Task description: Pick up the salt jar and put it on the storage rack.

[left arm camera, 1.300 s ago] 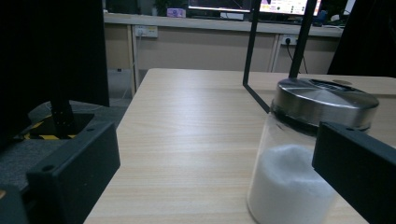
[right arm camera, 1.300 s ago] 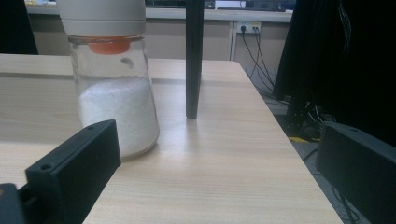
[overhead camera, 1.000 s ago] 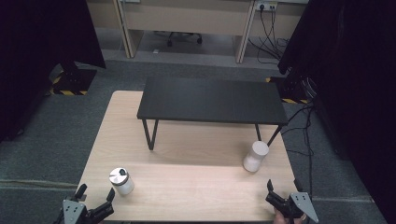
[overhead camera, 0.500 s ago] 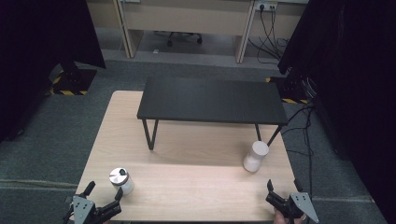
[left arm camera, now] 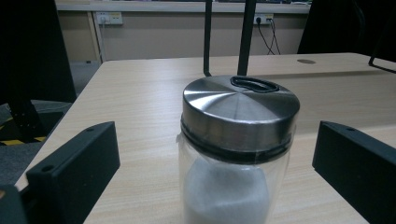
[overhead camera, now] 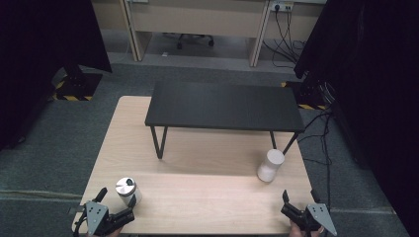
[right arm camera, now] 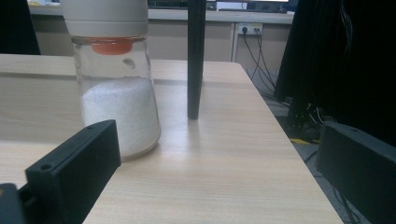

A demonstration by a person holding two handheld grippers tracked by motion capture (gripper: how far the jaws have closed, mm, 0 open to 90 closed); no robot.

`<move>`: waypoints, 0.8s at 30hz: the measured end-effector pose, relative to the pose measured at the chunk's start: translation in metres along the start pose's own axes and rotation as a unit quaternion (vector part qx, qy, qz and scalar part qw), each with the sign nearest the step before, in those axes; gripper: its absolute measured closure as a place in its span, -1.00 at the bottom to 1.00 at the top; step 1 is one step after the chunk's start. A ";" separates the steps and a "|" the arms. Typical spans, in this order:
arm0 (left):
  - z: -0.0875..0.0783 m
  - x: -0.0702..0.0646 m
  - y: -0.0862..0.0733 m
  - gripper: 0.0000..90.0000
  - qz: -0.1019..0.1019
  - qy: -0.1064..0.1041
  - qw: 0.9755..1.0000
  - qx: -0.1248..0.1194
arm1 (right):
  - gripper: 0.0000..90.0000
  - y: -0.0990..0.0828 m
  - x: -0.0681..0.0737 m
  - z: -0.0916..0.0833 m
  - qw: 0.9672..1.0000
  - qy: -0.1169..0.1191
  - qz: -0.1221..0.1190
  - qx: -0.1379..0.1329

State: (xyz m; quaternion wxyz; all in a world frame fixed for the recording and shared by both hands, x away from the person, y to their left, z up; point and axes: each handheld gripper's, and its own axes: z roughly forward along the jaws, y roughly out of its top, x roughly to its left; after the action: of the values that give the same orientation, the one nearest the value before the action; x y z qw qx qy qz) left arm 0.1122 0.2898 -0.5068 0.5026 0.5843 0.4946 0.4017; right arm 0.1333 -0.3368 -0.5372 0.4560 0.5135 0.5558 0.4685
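L tool [overhead camera: 116, 210] spread wide, steel-lid jar [overhead camera: 128, 191] upright btwn its jaws at desk's [overhead camera: 207, 197] near-left corner, untouched. R tool [overhead camera: 292, 213] also wide; white-cap jar [overhead camera: 270, 165] stands ahead, slightly left.

no readable text, labels, brands or numbers, plain steel-lidded jar [left arm camera: 236, 154], plain white-capped jar [right arm camera: 116, 84]

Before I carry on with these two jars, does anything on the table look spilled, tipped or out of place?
Nothing stands out. The metal-lidded jar stands upright between the open jaws of the left gripper. The white-capped jar stands upright near the black shelf, ahead of the open right gripper. No spill shows on the table.
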 end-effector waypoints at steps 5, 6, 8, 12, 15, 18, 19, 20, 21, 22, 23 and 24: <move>0.006 0.001 0.004 -1.00 -0.003 -0.001 1.000 0.003 | -1.00 0.000 0.000 0.000 1.000 0.000 0.000 0.001; 0.007 0.001 0.005 -1.00 -0.004 -0.003 1.000 0.005 | -1.00 0.000 -0.001 0.000 1.000 0.000 0.001 0.001; 0.009 0.001 0.007 -0.99 0.002 -0.006 1.000 0.007 | -1.00 0.001 0.000 0.000 1.000 -0.001 0.001 0.001; 0.013 0.000 0.008 -0.96 0.003 -0.005 1.000 0.006 | -1.00 0.001 0.000 0.001 1.000 0.000 -0.003 0.003; 0.015 -0.001 0.010 -0.93 0.001 -0.002 1.000 0.007 | -1.00 0.001 0.000 0.001 1.000 0.000 -0.001 0.004; 0.018 0.001 0.012 -0.90 0.005 -0.005 1.000 0.009 | -1.00 0.001 0.000 0.001 1.000 0.000 -0.004 0.003; 0.019 0.002 0.014 -0.89 0.009 -0.007 1.000 0.012 | -1.00 0.001 0.000 0.001 1.000 -0.001 -0.005 0.003; 0.019 0.003 0.014 -0.89 0.012 -0.007 1.000 0.013 | -1.00 0.001 0.000 0.001 1.000 -0.001 -0.005 0.003; 0.020 0.003 0.015 -0.87 0.011 -0.009 1.000 0.012 | -1.00 0.001 0.000 0.001 1.000 -0.001 -0.004 0.002; 0.020 0.004 0.016 -0.87 0.009 -0.010 1.000 0.012 | -1.00 0.001 0.000 0.001 1.000 -0.001 -0.004 0.002; 0.020 0.005 0.016 -0.87 0.008 -0.012 1.000 0.012 | -1.00 0.000 0.000 0.000 1.000 -0.001 -0.004 0.002; 0.020 0.005 0.016 -0.86 0.007 -0.013 1.000 0.012 | -1.00 0.000 0.000 0.000 1.000 -0.001 -0.003 0.001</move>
State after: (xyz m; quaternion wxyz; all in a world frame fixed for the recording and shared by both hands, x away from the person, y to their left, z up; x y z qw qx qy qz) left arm 0.1356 0.2908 -0.4947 0.4995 0.5987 0.4887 0.3914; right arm 0.1336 -0.3363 -0.5370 0.4574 0.5126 0.5577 0.4658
